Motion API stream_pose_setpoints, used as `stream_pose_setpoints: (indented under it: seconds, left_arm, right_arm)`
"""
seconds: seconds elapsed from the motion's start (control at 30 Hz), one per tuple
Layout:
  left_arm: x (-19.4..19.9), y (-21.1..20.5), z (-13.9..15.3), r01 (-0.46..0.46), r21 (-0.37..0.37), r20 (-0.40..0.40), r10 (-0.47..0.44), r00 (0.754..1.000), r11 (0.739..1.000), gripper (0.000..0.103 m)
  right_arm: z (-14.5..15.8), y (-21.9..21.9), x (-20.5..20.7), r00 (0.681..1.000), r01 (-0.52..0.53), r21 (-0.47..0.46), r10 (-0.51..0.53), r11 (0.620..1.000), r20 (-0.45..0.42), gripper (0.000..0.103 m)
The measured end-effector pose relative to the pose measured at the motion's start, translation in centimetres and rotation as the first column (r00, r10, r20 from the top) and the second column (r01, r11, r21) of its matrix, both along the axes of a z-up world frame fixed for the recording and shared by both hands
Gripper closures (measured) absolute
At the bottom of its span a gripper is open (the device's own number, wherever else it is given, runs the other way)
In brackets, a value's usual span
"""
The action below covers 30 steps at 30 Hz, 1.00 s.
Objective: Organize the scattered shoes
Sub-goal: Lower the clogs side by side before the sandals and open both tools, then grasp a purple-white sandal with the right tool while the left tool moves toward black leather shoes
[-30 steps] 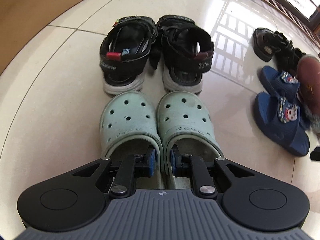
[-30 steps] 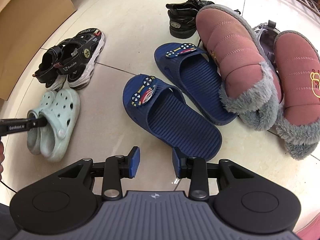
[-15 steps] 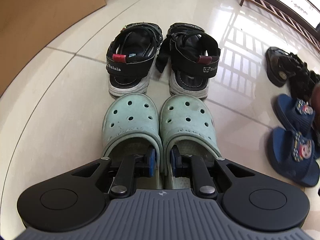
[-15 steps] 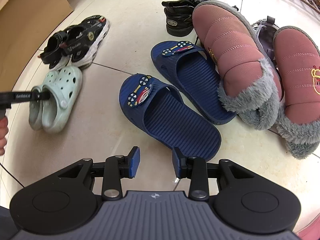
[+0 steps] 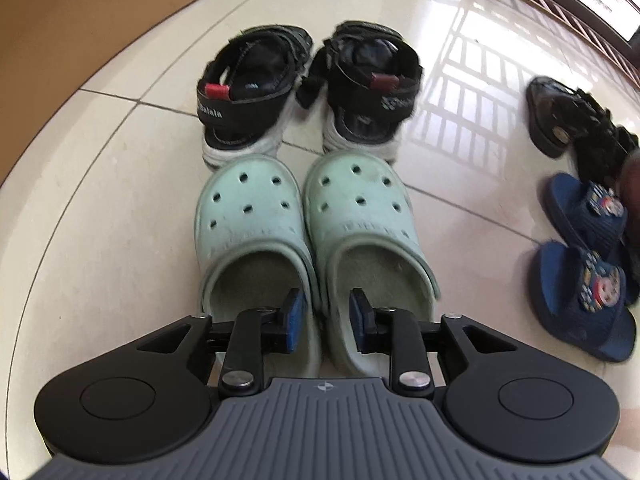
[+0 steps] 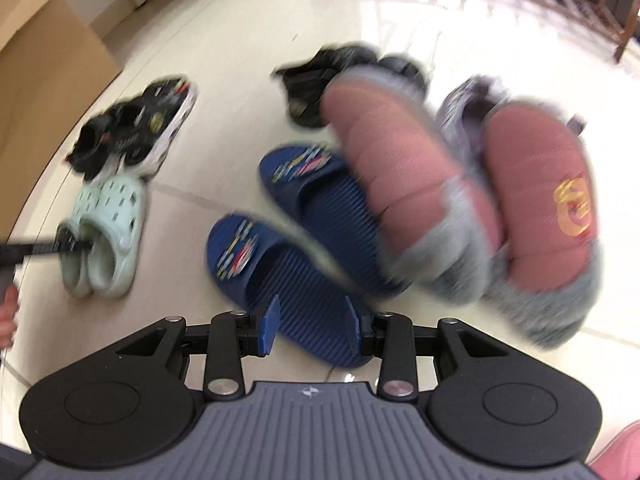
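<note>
Moved: left gripper (image 5: pixel 323 316) jaws, clamped a second ago on the touching inner walls of the green clogs (image 5: pixel 308 240), now opening; the walls sit between the pads, apparently released.
Green clogs: side by side on the tiled floor (image 5: pixel 100 200), toes just behind the heels of the black sandals (image 5: pixel 308 88).
Right gripper (image 6: pixel 312 326): jaws partly apart, unchanged, holding nothing; blurred, above the heel of the nearer blue slide.
Blue slides (image 6: pixel 296 240): pair, close together, right of the clogs.
Pink slippers (image 6: pixel 472 200): fur-trimmed, overlapping the far blue slide.
Black shoe (image 6: pixel 316 84): behind the slippers.
Cardboard box (image 5: pixel 80 20): far left.
</note>
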<state>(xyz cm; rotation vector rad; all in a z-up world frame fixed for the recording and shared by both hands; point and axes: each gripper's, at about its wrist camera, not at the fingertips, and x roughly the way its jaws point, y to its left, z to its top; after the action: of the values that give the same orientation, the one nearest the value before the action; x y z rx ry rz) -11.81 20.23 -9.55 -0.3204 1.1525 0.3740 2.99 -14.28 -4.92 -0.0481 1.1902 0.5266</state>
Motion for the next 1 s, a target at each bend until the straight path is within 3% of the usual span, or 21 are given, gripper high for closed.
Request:
stream_pose_setpoints:
  seconds: [0.1, 0.4, 0.67, 1.0]
  left_arm:
    - [-0.5, -0.8, 0.4, 0.033, -0.003, -0.003, -0.033, 0.999, 0.999, 0.069]
    - [-0.5, -3.9, 1.7, 0.150, -0.023, 0.028, -0.149, 0.988, 0.989, 0.069]
    - [1.5, -5.4, 2.6, 0.227, -0.030, 0.076, -0.224, 0.972, 0.973, 0.068]
    - [4.3, -7.7, 2.1, 0.323, -0.045, 0.081, -0.319, 0.944, 0.945, 0.068]
  right_arm:
    - [1.3, -0.9, 2.1, 0.999, 0.032, 0.004, -0.032, 0.999, 0.041, 0.061]
    - [2.4, -2.4, 10.9, 0.983, 0.173, 0.054, -0.176, 0.983, 0.058, 0.061]
    - [-0.9, -1.9, 17.1, 0.959, 0.283, 0.044, -0.282, 0.958, -0.029, 0.061]
    - [-6.0, -1.3, 21.2, 0.946, 0.303, -0.100, -0.312, 0.948, -0.090, 0.062]
